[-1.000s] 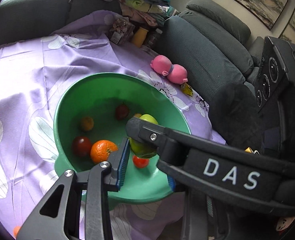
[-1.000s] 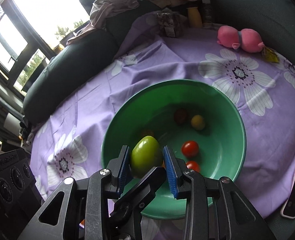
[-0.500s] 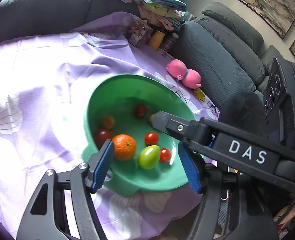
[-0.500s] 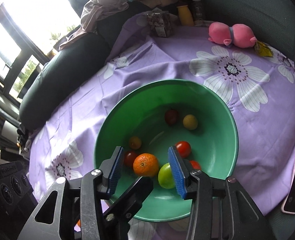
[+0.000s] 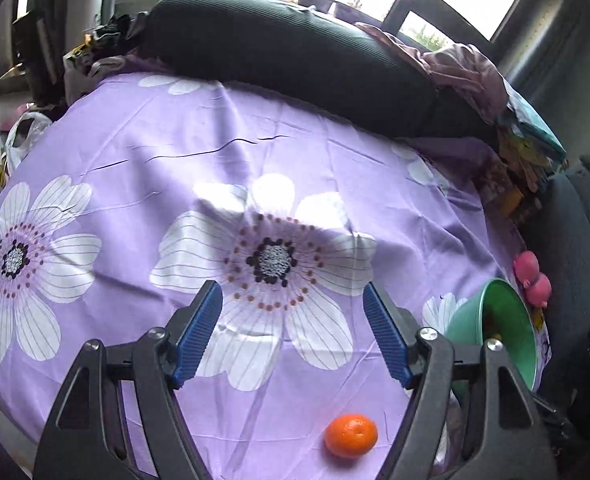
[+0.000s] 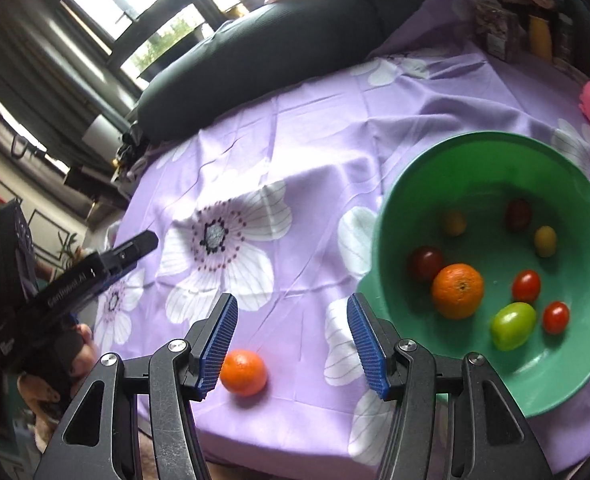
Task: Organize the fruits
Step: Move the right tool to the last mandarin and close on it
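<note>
A green bowl [image 6: 387, 248] on the purple flowered cloth holds an orange [image 6: 457, 290], a green fruit [image 6: 513, 325] and several small red and yellow tomatoes. A loose orange [image 6: 243, 372] lies on the cloth near the front edge; it also shows in the left wrist view [image 5: 351, 435]. My right gripper [image 6: 293, 346] is open and empty, above the cloth between the loose orange and the bowl. My left gripper [image 5: 293, 334] is open and empty, over the flower print, with the loose orange below its right finger and the bowl [image 5: 507, 320] at the far right.
A dark sofa cushion [image 5: 287, 60] borders the cloth at the back. A pink plush toy [image 5: 531, 278] lies beyond the bowl. Packages and a yellow bottle [image 6: 539, 36] stand at the far corner. The left gripper's body [image 6: 75, 276] reaches in at the left of the right view.
The right gripper opened and let the green fruit drop into the bowl, then drew back left. The left gripper swung left, away from the bowl, toward the open cloth and the loose orange.
</note>
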The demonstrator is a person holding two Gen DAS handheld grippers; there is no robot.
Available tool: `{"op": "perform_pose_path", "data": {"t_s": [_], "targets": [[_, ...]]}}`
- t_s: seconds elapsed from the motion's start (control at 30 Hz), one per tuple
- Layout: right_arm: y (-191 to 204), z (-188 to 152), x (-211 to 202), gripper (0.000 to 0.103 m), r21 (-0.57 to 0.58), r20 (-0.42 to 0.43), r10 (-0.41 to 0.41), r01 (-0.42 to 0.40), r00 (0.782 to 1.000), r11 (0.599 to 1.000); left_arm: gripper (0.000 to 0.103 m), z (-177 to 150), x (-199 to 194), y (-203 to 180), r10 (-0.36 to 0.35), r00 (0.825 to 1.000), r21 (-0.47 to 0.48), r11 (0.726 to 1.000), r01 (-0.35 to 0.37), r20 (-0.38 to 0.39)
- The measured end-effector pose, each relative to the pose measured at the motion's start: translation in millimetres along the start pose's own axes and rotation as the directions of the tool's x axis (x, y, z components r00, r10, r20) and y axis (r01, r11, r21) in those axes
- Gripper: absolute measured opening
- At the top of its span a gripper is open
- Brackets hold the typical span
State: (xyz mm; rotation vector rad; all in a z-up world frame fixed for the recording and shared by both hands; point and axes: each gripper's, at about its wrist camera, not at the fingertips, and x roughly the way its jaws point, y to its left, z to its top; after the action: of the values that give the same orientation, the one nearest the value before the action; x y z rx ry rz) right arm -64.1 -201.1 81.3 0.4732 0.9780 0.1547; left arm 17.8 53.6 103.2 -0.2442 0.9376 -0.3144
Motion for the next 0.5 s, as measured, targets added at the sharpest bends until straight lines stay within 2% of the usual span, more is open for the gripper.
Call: {"op": "perform_pose_path", "data": {"t_s": [0.1,0.2,0.4,0.43,0.47,0.5], "targets": [[23.3,-6.4,24.7,0.058,-0.091,-0.089,-0.021,0.013,0.996,0.996,0.074,5.6,-4.5,18.1,0.006,1.000,-0.070,0.998,-0.005,0.011],[42.2,-13.8,50.8,0.058,-0.162,-0.172,-0.048,0.020,0.984,0.987,0.074,7.0,-4.1,17.5,0.010,1.000,-0.079,0.997,-0.010,0.006],[60.5,-36.2,103.6,0.058,-0.269,-0.324,-0.140,0.051,0.935,0.962,0.074,5.0,-0.2,15.4,0.005,1.000,-0.054,0.999,-0.005,-0.003],[61.8,-39.1,109.5,0.058,-0.286,-0.333,-0.161,0.064,0.929,0.956,0.074,4.8,-0.1,15.4,0.005,1.000,-0.053,0.999,-0.005,-0.005],[65.5,-39.9,108.7,0.058,-0.305,-0.307,-0.176,0.079,0.935,0.949,0.074,5.7,0.8,18.4,0.003,1.000,-0.054,0.999,-0.003,-0.005],[66.6,-40.7,109.2,0.053,-0.307,-0.307,-0.184,0.087,0.934,0.948,0.074,5.9,0.8,19.5,0.001,1.000,-0.057,0.998,-0.002,-0.005]]}}
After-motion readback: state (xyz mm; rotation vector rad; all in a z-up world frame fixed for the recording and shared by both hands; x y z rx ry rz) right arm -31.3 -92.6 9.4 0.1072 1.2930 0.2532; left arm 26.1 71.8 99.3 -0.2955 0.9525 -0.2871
